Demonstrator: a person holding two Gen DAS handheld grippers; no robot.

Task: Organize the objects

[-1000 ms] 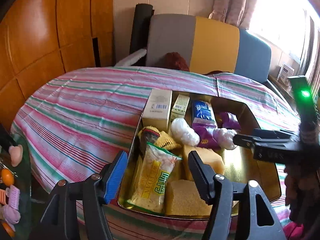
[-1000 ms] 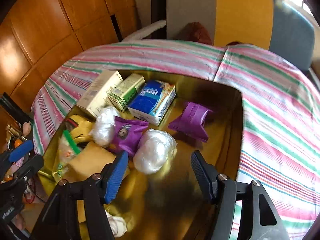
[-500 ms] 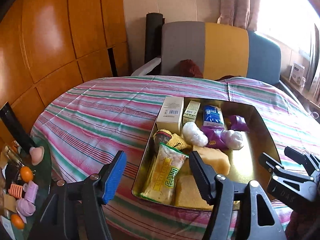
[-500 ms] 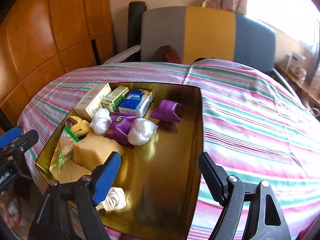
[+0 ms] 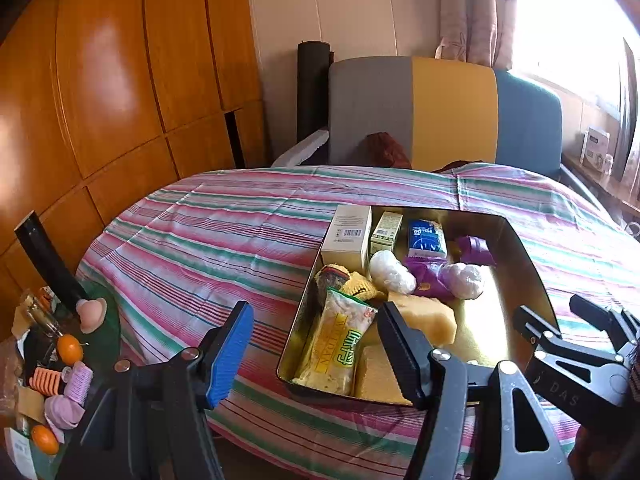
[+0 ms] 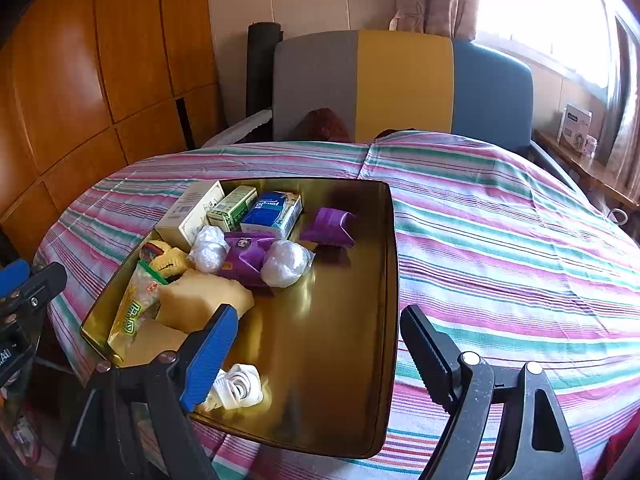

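Observation:
A gold metal tray (image 6: 388, 280) (image 5: 532, 280) sits on the striped tablecloth. It holds a white box (image 6: 192, 212), a green box (image 6: 232, 210), a blue tissue pack (image 6: 274, 208), purple packets (image 6: 330, 226), two white wrapped balls (image 6: 286, 262), yellow sponges (image 6: 200, 300), a snack bag (image 5: 340, 344), a knitted yellow item (image 5: 356, 286) and a white rolled strap (image 6: 238, 386). My left gripper (image 5: 316, 344) is open and empty, held back over the tray's near left corner. My right gripper (image 6: 314, 348) is open and empty above the tray's near edge.
The round table (image 6: 500, 240) has a striped cloth (image 5: 208, 240). A grey, yellow and blue chair (image 6: 400, 84) stands behind it. Wooden panels (image 5: 100, 80) line the left wall. A low side table (image 5: 60, 352) with oranges and small items stands at the lower left.
Both grippers have pulled back and up from the tray, so more of the table and room shows. Both stay open and empty. The tray's contents have not moved.

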